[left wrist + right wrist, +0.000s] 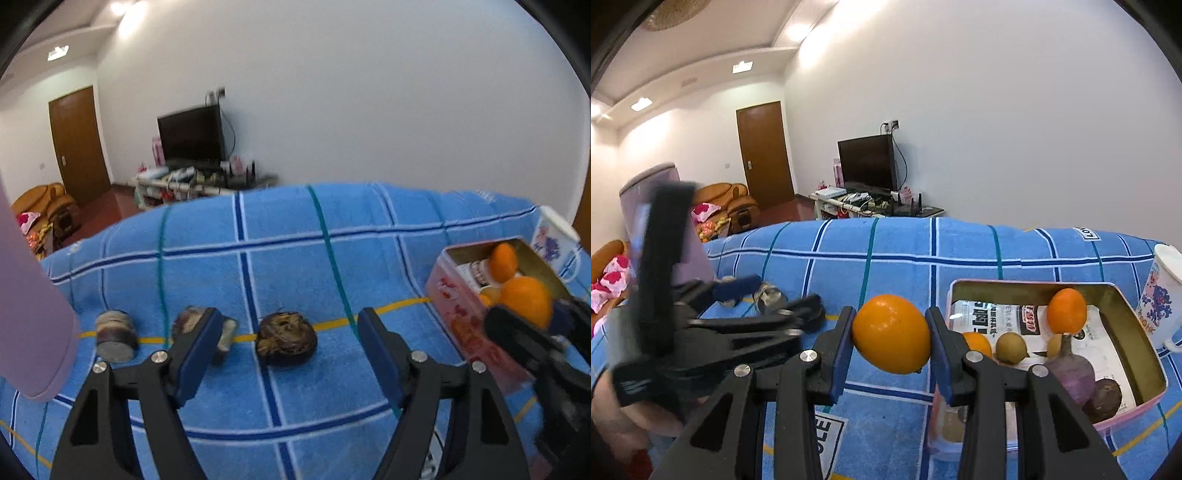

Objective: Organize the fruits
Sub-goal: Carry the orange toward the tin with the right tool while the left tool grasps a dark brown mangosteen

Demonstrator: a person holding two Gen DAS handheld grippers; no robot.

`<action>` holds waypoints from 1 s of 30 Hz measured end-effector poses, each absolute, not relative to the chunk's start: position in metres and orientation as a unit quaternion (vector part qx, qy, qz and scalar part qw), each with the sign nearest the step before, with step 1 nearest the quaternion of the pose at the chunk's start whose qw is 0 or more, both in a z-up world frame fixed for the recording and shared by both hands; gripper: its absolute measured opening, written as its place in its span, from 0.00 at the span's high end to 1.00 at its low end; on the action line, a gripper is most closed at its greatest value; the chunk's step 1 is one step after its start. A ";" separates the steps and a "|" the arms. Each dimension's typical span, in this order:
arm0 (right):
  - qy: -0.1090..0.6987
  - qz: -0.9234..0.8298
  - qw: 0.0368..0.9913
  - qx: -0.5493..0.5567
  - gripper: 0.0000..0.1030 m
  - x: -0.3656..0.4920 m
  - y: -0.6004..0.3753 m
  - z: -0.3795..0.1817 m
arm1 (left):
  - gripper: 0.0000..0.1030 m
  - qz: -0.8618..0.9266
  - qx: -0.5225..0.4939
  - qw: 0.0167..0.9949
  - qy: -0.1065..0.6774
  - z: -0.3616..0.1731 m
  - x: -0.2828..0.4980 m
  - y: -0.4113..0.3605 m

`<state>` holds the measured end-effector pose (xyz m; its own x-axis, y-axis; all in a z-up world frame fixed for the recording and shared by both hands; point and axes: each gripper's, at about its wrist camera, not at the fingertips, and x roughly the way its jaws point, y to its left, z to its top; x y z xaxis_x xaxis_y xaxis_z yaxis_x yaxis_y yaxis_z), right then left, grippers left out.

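Note:
My right gripper [891, 334] is shut on an orange [891, 334] and holds it above the blue checked cloth, just left of the pink tin box [1030, 286]. The box holds a smaller orange [1066, 311], other small fruits and a purple one. In the left wrist view the held orange [526, 301] sits by the box [458, 314] at the right. My left gripper [291, 332] is open and empty, its jaws on either side of a dark brown round fruit [287, 343] on the cloth. Two cut brown pieces [115, 334] [190, 321] lie to its left.
A white printed mug [1161, 299] stands right of the box. A tall lilac cylinder [26, 306] stands at the left edge of the cloth [280, 236]. A TV stand, sofa and door lie beyond the table.

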<state>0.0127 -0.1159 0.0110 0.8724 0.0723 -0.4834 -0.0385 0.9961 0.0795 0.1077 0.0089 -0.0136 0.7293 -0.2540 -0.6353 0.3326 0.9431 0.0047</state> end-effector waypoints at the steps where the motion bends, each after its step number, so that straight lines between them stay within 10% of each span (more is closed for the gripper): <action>1: 0.250 0.030 0.967 0.036 0.61 0.013 -0.117 0.012 | 0.29 -0.156 0.061 0.924 0.345 -0.017 0.114 0.004; 30: 0.248 0.032 0.966 0.060 0.61 0.016 -0.126 0.008 | 0.63 -0.193 -0.001 0.882 0.429 -0.042 0.157 -0.004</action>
<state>0.0157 -0.1259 0.0083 0.8745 0.0909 -0.4764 -0.0316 0.9909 0.1311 0.1565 -0.0041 -0.0417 0.5574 -0.3416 -0.7567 0.3398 0.9255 -0.1675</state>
